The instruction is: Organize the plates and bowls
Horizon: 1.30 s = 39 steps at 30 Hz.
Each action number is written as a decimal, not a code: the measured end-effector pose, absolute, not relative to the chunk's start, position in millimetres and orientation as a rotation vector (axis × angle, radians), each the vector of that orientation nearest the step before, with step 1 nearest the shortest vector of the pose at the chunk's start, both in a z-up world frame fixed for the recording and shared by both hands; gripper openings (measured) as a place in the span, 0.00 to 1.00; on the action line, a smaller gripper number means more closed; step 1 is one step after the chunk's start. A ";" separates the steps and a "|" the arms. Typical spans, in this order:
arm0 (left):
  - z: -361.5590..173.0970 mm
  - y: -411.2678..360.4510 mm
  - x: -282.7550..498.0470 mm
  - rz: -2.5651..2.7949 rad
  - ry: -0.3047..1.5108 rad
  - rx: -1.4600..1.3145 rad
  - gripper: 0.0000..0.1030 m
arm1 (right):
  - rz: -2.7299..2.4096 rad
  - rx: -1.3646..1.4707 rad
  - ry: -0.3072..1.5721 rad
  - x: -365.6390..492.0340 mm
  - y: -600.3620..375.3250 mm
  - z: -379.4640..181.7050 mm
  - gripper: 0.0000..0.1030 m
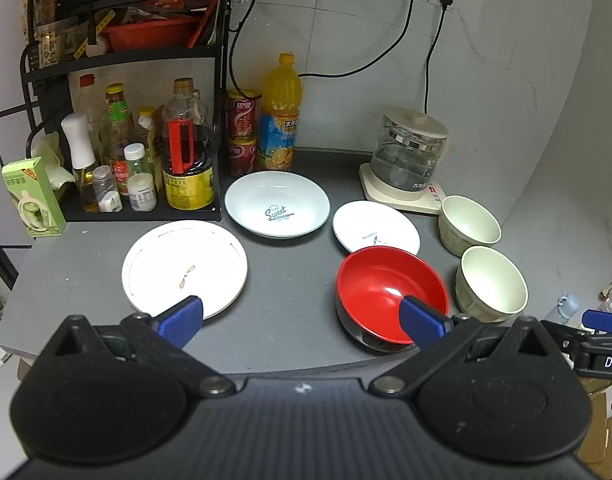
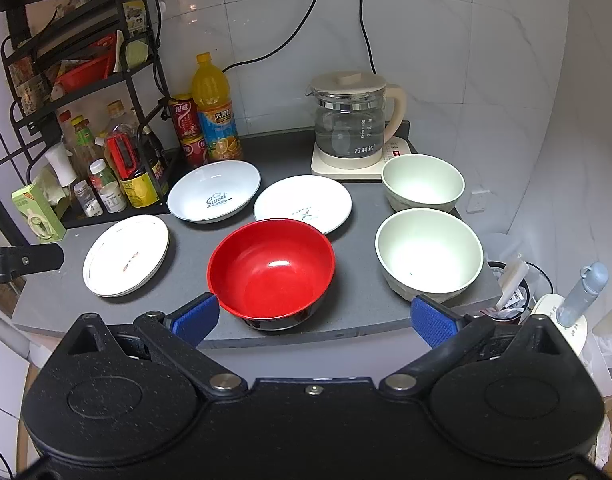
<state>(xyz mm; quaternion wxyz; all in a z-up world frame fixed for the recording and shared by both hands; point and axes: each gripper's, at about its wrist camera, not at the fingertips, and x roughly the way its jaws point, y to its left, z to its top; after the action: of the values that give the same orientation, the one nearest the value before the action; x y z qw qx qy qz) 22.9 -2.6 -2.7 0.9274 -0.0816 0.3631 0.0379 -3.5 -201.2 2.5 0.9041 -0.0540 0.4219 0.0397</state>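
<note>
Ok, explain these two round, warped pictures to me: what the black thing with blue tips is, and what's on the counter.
Each picture comes from a fisheye camera on a hand-held two-finger gripper, looking along its blue-padded fingers. One shows the left gripper, the other the right gripper; both are open and hold nothing. On the grey countertop lie a flat white plate, a deep white dish printed "Sweet", a small white plate, a red bowl with a black outside and two pale green bowls. Behind stand a glass kettle and an orange juice bottle.
</note>
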 end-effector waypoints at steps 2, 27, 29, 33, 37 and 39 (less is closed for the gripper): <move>-2.4 -2.9 23.1 0.077 0.745 -0.166 1.00 | 0.091 -0.103 0.872 -3.6 -202.1 3.5 1.00; 3.5 -23.0 34.0 0.065 0.763 -0.164 1.00 | 0.112 -0.091 0.891 1.1 -215.4 11.0 1.00; 2.4 -23.9 40.4 0.059 0.773 -0.162 1.00 | 0.112 -0.089 0.892 3.3 -216.5 11.5 1.00; -3.1 -24.8 58.7 0.037 0.788 -0.161 1.00 | 0.094 -0.096 0.897 8.6 -218.0 7.7 1.00; -13.4 -27.1 82.8 0.005 0.813 -0.144 1.00 | 0.058 -0.069 0.906 21.5 -224.3 0.0 1.00; -20.5 -28.3 97.4 -0.010 0.830 -0.140 1.00 | 0.032 -0.055 0.912 27.8 -227.8 -4.3 1.00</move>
<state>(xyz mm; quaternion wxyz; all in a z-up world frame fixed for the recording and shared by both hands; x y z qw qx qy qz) 97.4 -28.3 -20.5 0.9128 -0.0677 0.4027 -0.0047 27.8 -227.8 -4.3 0.8972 -0.0264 0.4405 0.0157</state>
